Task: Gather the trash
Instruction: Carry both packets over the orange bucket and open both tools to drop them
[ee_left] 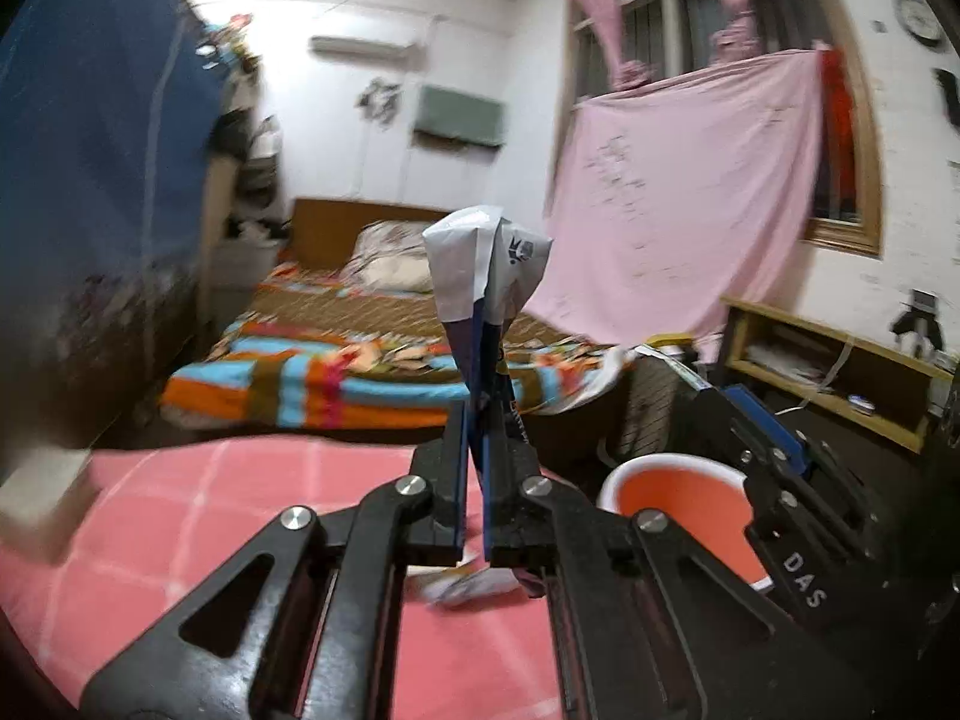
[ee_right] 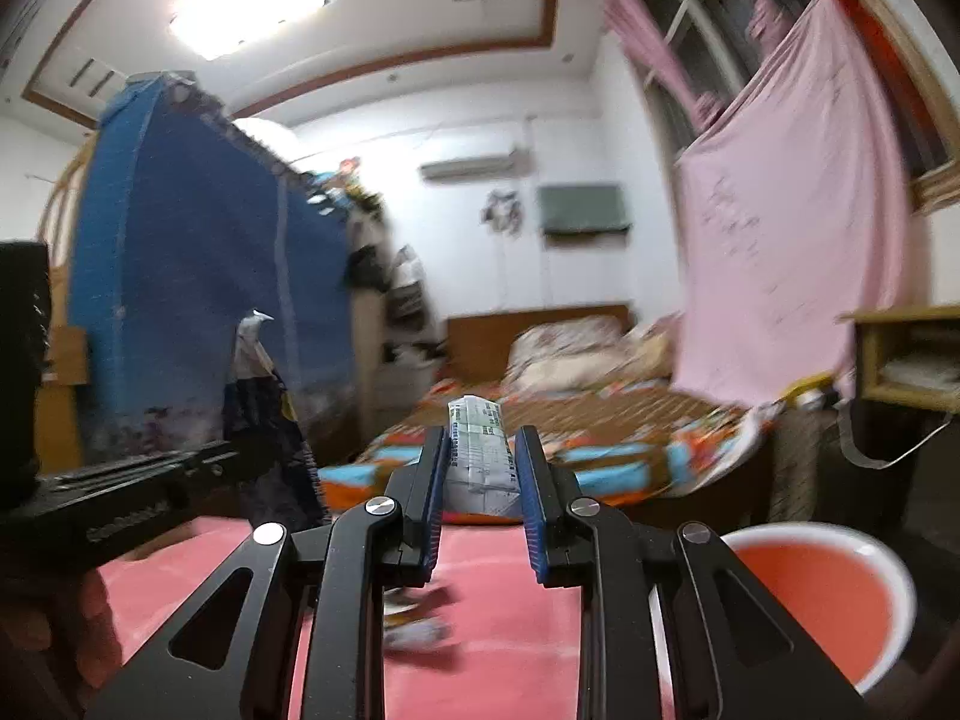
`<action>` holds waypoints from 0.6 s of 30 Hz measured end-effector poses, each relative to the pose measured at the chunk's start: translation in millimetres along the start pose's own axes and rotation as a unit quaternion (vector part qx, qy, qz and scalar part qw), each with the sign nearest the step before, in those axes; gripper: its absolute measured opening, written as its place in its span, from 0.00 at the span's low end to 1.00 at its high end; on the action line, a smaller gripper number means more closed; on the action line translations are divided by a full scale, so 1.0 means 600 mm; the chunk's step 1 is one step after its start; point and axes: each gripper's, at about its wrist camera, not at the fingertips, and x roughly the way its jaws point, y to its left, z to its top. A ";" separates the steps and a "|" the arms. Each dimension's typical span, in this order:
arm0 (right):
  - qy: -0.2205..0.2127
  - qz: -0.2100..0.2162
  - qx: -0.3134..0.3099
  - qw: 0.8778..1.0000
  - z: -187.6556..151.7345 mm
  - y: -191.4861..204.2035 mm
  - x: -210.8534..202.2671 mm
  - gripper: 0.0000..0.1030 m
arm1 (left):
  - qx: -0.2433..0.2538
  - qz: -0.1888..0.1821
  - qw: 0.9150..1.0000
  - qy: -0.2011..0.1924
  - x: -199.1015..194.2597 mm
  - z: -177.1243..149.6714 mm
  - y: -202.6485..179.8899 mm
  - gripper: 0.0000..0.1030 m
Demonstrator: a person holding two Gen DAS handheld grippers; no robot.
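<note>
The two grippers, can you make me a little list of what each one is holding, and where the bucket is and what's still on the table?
left gripper: shut on a flat white and dark blue wrapper, held upright
right gripper: shut on a crumpled printed packet
bucket: orange inside, white rim, low on the right, beside the pink table
left on the table: a blurred scrap of trash, too blurred to name
background: bed with a striped blanket

Bed [ee_left: 336,372], pink-curtained window [ee_left: 690,30], possibly blue wardrobe [ee_right: 198,252].
</note>
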 end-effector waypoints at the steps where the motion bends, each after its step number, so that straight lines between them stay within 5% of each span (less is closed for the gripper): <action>1: -0.008 -0.015 0.002 1.000 0.002 -0.012 -0.002 0.20 | 0.007 -0.010 1.000 -0.005 0.005 0.002 -0.010 0.00; 10: -0.026 -0.124 0.032 0.991 -0.006 -0.128 -0.019 0.20 | 0.057 -0.094 0.993 -0.029 0.063 0.011 -0.114 0.00; 18: 0.011 -0.179 0.054 0.982 -0.028 -0.173 -0.009 0.20 | 0.040 -0.138 0.988 0.052 0.146 -0.014 -0.168 0.00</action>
